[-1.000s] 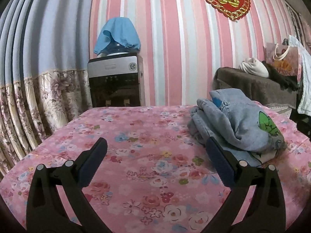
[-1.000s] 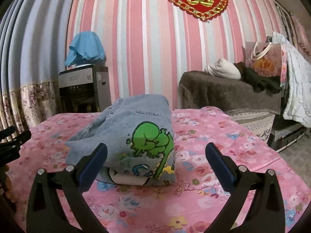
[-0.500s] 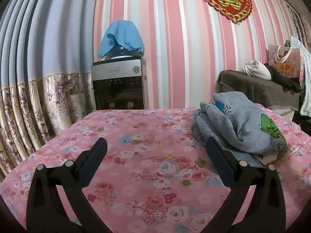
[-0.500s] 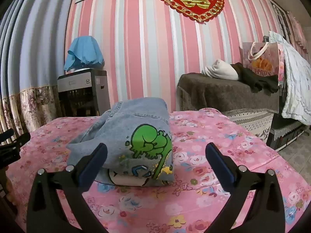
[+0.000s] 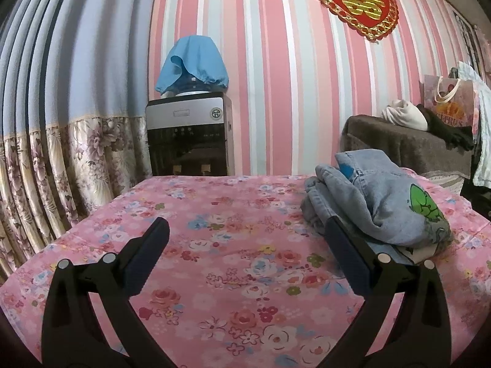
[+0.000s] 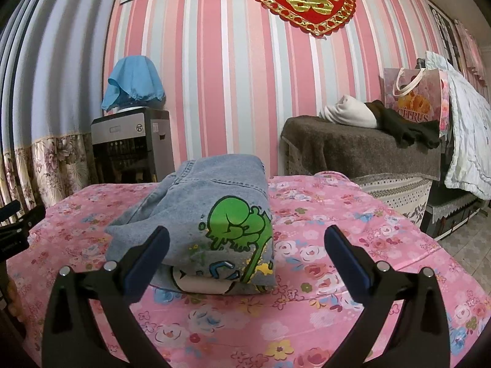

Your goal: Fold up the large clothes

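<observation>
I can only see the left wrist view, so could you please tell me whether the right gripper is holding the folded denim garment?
Observer: No, the right gripper is open and empty, facing the folded denim garment.
Operator: Thank you. Where is my left gripper relative to it?
Observer: In the right wrist view, the left gripper sits at the far left edge, apart from the garment.
</observation>
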